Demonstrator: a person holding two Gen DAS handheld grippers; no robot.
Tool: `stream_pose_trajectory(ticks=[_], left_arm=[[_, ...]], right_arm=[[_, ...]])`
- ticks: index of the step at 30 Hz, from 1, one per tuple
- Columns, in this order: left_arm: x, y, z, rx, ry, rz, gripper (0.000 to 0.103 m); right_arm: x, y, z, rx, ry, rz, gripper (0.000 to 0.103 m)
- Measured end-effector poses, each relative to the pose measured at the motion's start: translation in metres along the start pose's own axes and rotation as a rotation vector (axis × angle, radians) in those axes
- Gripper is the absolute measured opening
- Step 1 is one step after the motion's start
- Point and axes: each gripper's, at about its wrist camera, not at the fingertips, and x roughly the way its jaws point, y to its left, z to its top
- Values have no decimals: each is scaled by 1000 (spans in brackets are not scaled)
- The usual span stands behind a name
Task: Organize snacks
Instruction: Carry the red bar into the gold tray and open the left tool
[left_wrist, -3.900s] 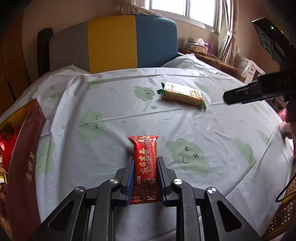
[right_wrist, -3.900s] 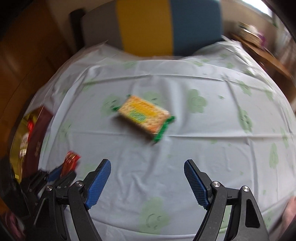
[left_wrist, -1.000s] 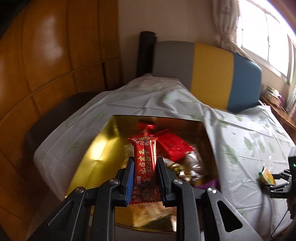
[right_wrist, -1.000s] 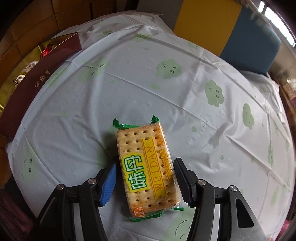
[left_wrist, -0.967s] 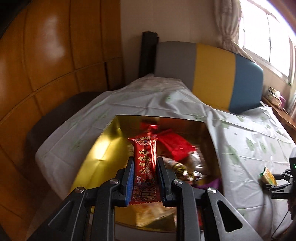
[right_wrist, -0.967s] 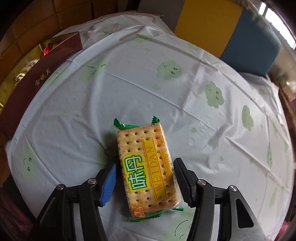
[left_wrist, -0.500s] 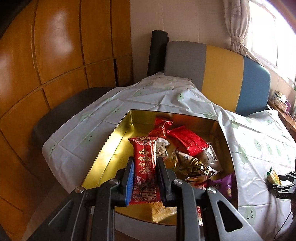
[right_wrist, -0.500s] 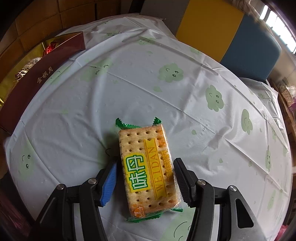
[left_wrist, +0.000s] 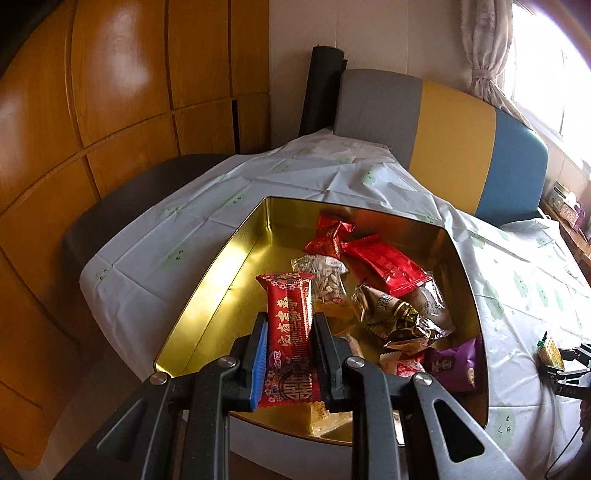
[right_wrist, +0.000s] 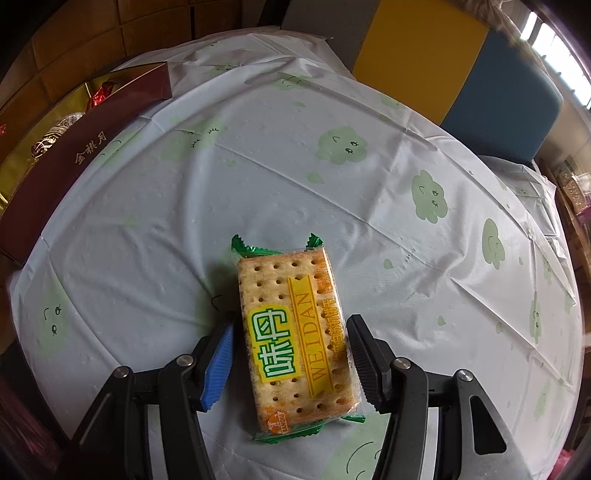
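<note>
Surface (right_wrist: 369, 192), round, w/ pale cloth printed in green cloud faces, fills the right wrist view. Gold-lined tin (left_wrist: 236, 273) sits at its left edge; outer wall maroon w/ gold characters in the right wrist view (right_wrist: 88, 144). Inside the tin, left wrist view: loose wrapped snacks bunched toward the right side — long red pack (left_wrist: 388, 264), small red pouch (left_wrist: 328, 234), clear seed bag (left_wrist: 327, 278), brown-gold foil candy (left_wrist: 399, 317), purple packet (left_wrist: 454, 365). Tin's left part is bare gold.

Left gripper (left_wrist: 290, 350) held above the tin's near edge, fingers (left_wrist: 258, 354) clamped on a red snack bar (left_wrist: 290, 332), bar upright, top end sticking up past the fingertips over the tin.

Right gripper (right_wrist: 291, 347) low over the surface, well apart from the tin. Cracker pack (right_wrist: 295, 339), green crimped ends, "WEIDAN" on yellow band, lies flat between its fingers (right_wrist: 218, 354); slim gap shows on the left side, right one at or near the pack's edge — fingers spread round it, not clenched. Same gripper + pack seen tiny at far right of the left wrist view (left_wrist: 550, 350).
</note>
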Motion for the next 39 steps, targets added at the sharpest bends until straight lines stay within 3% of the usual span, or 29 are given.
stream_pose_trajectory(ticks=[7, 13, 19, 26, 34, 39], left_arm=[[17, 21, 4, -100, 82, -56, 23], [31, 42, 20, -179, 136, -160, 23], [57, 37, 34, -108, 186, -168, 24], [100, 25, 24, -61, 300, -138, 32], [91, 20, 16, -46, 277, -116, 33], [72, 7, 12, -7, 215, -52, 33]], right_arm=[[-1, 2, -1, -9, -4, -2, 57], [-2, 2, -2, -15, -5, -6, 57], [-3, 4, -1, -24, -5, -11, 57], [-3, 4, -1, -25, -5, -11, 57], [-4, 5, -1, -30, -7, -13, 57], [-4, 4, -1, -34, -8, -14, 57]])
